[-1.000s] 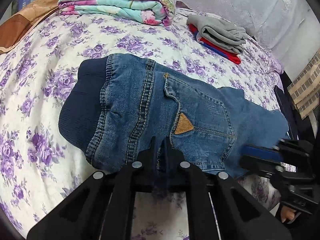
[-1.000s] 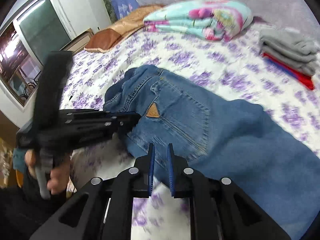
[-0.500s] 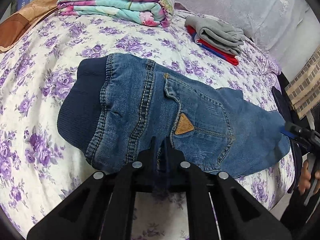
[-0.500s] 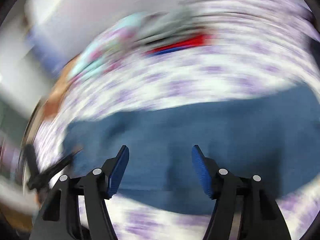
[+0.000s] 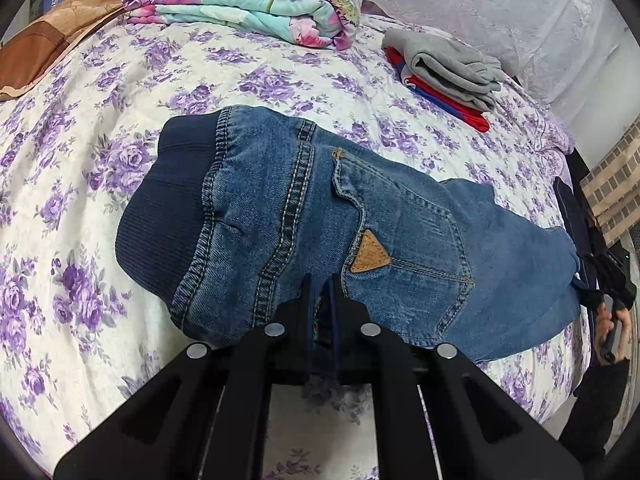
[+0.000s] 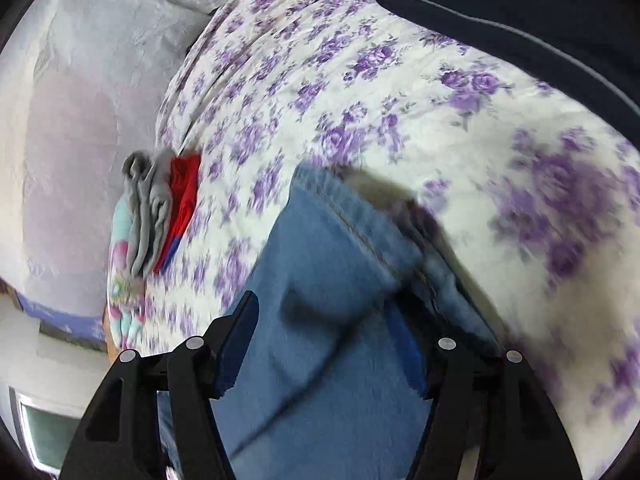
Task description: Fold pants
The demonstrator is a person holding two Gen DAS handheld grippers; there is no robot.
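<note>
Blue jeans with a dark ribbed waistband and a tan triangular patch lie across the floral bed, waist to the left. My left gripper is shut on the near edge of the jeans below the back pocket. My right gripper is open, its blue pads either side of the pale denim leg end. In the left wrist view the right gripper shows at the far right end of the jeans.
A folded floral blanket lies at the back of the bed. A stack of grey and red clothes lies at the back right, also in the right wrist view. A brown pillow is back left. The bed edge is close on the right.
My right gripper let go near the pocket, opened, and swung to the far leg end of the jeans. My left gripper kept its hold and place.
</note>
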